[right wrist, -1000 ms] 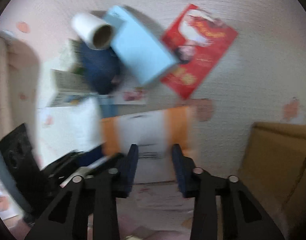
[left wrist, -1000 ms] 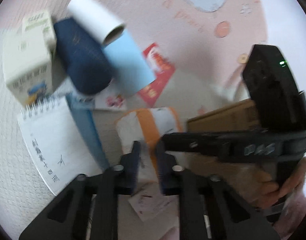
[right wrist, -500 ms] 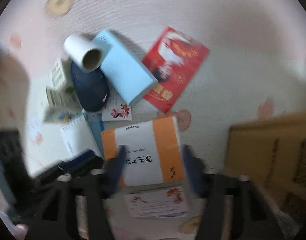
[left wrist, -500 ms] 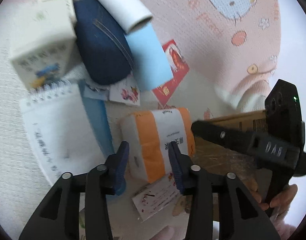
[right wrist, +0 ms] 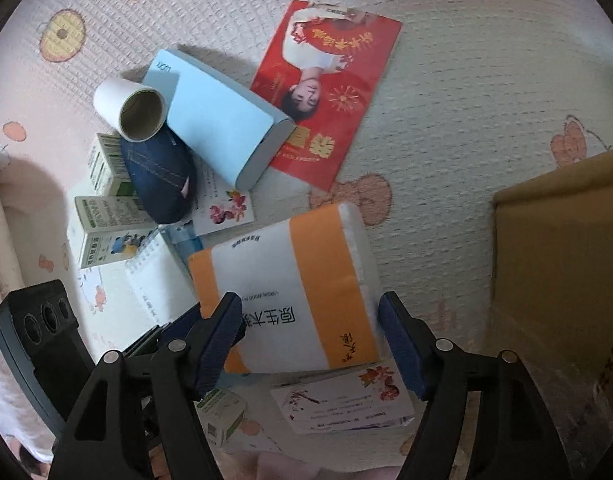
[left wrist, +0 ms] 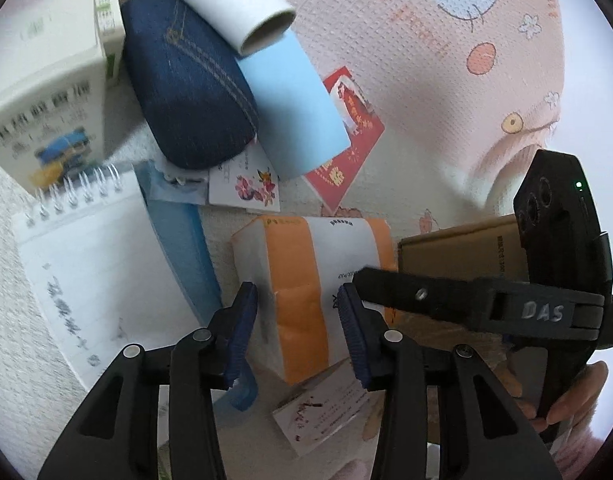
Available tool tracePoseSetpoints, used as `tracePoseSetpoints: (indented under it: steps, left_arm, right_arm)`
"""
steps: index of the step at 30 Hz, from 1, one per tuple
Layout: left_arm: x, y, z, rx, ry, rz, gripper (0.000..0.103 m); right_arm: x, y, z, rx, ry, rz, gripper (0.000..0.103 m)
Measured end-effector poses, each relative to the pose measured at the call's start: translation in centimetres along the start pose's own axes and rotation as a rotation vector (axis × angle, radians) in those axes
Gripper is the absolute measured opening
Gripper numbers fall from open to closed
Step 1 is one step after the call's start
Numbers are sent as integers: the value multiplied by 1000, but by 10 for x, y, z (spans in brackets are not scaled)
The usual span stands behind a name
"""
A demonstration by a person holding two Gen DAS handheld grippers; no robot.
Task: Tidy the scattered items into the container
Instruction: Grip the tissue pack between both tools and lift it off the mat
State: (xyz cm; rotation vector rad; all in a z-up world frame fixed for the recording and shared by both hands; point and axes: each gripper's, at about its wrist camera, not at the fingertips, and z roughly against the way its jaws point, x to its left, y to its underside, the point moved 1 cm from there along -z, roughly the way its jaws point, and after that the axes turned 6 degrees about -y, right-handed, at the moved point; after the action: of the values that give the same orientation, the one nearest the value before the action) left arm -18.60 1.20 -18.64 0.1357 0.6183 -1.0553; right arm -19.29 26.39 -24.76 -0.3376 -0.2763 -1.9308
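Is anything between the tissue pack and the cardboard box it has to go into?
Nothing visible does. In the right wrist view, only bare mat lies between the tissue pack and the cardboard box. The open right gripper straddles the pack.

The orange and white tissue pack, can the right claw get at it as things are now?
Probably yes. The right claw is open and straddles the near end of the tissue pack, with nothing lying on top. The left claw, also open, straddles the same pack, so the two may crowd each other.
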Motion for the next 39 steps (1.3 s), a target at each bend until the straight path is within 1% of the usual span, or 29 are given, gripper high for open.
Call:
tracePoseSetpoints:
  steps: [2, 3, 8, 10, 12, 14, 16, 18, 19, 21, 24, 26, 30, 34, 36, 38, 39]
  left_arm:
    - [-1, -3, 9, -13, -8, 2, 44]
    - [-2, -4, 15, -24, -7, -5, 44]
    - [-8, -4, 54, -85, -54, -96, 44]
    - [0, -2, 64, -87, -63, -98, 45]
    - [11, -1, 65, -79, -65, -89, 45]
    - [28, -1, 60, -37, -76, -38, 45]
    - [45, 1, 54, 5, -58, 38, 45]
    - [53, 5, 53, 9, -35, 91, 48]
    - [55, 6, 52, 7, -37, 97, 49]
    - [54, 8, 52, 4, -48, 80, 51]
    - [45, 10, 52, -3, -78, 9, 52]
    - [41, 10, 54, -13, -76, -27, 52]
    - [30, 9, 52, -1, -70, -90, 52]
    - [29, 9, 46, 20, -47, -93, 51]
    - [28, 10, 44, 25, -39, -96, 51]
    - [26, 11, 42, 22, -46, -108, 51]
    - [25, 12, 41, 24, -49, -115, 51]
  right_arm:
    - [-1, 3, 1, -2, -2, -1, 57]
    - [-1, 5, 2, 2, -17, -1, 56]
    - [12, 18, 12, 19, -104, -2, 56]
    - [21, 28, 20, -5, -133, 14, 56]
    - [30, 36, 27, -22, -170, 58, 56]
    - [38, 46, 28, -55, -164, 125, 56]
    - [42, 53, 19, -60, -145, 158, 56]
    - [39, 53, 13, -67, -107, 169, 56]
    - [39, 55, 9, -74, -88, 167, 56]
    - [31, 57, 12, -101, -54, 155, 56]
    - [20, 60, 25, -156, -12, 149, 57]
    - [13, 65, 27, -188, -8, 133, 57]
    - [7, 77, 22, -204, -11, 126, 57]
    - [0, 85, 8, -203, -121, 62, 57]
    - [-2, 85, -3, -197, -154, 14, 57]
    - [-6, 86, -5, -210, -203, -11, 57]
    - [-7, 86, -6, -220, -214, -24, 57]
